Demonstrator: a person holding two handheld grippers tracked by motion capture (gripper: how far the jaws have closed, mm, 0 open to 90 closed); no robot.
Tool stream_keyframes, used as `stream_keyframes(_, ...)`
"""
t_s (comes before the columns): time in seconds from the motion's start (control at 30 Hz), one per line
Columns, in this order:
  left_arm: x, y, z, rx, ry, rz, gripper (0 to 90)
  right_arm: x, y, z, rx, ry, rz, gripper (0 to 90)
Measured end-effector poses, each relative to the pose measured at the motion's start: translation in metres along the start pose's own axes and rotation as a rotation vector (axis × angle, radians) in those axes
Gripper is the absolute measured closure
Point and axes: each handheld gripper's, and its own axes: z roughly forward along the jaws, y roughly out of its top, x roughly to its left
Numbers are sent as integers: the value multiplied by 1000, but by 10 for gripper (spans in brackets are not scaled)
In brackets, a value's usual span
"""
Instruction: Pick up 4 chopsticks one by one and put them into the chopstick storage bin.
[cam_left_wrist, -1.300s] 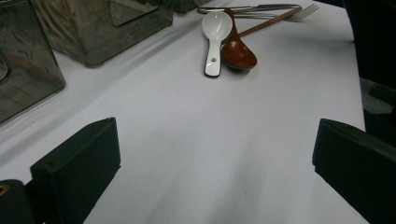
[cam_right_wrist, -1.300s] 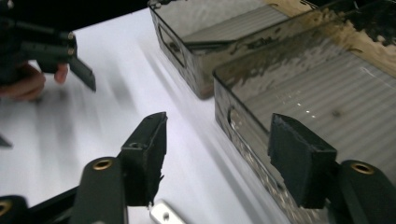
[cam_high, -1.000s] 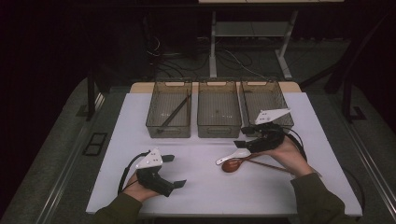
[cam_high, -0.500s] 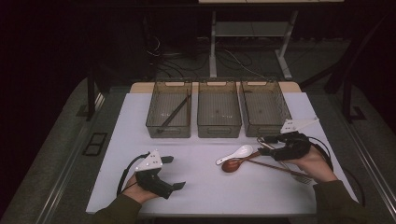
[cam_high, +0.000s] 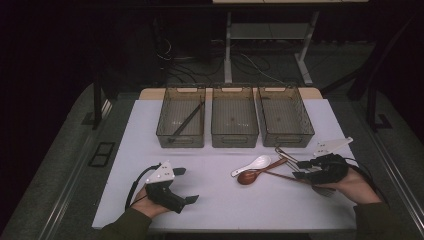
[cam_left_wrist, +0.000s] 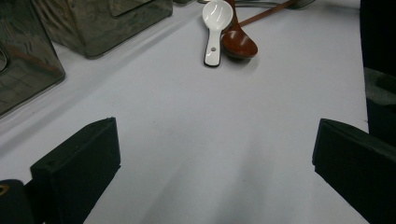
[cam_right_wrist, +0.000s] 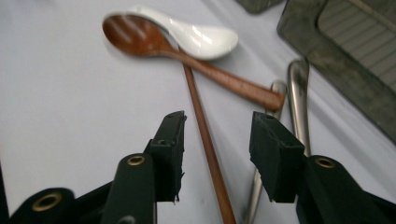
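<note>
The thin brown chopstick (cam_right_wrist: 205, 140) that runs between your right gripper's (cam_right_wrist: 215, 154) jaws is the piece in hand: it lies flat on the white table (cam_high: 225, 200), its far end tucked under the wooden spoon (cam_right_wrist: 154, 42), with 2 metal handles (cam_right_wrist: 299, 98) lying just beside it on the side toward the bins. Judge it light, stiff and narrow, with a smooth finish that may roll or slide off the pads if you pinch it off-center. Take it along the straight shaft, well back from the spoon, so lifting it does not drag the spoon or the white ceramic spoon (cam_right_wrist: 196, 35) that leans against it; that ceramic one looks the most breakable thing here. Your right gripper's jaws have just been closing and stand part-way shut around the stick, pads not yet pressing on it. Keep them low to the table, since so thin a stick gives little to bite on. Your left gripper (cam_high: 180, 185) rests near the table's front left with its jaws spread wide and nothing between them. Beyond the cutlery stand 3 clear bins (cam_high: 235, 140) in a row, the left one already holding a dark stick (cam_high: 185, 122).
</note>
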Motion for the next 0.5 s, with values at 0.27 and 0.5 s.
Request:
stream_keyframes(0.27, 0, 0, 1, 4, -1, 1, 6, -4, -18, 4, 69, 25, -10, 695)
stream_keyframes(0.5, 0, 0, 1, 9, -6, 5, 6, -11, -24, 13, 123, 39, -17, 742)
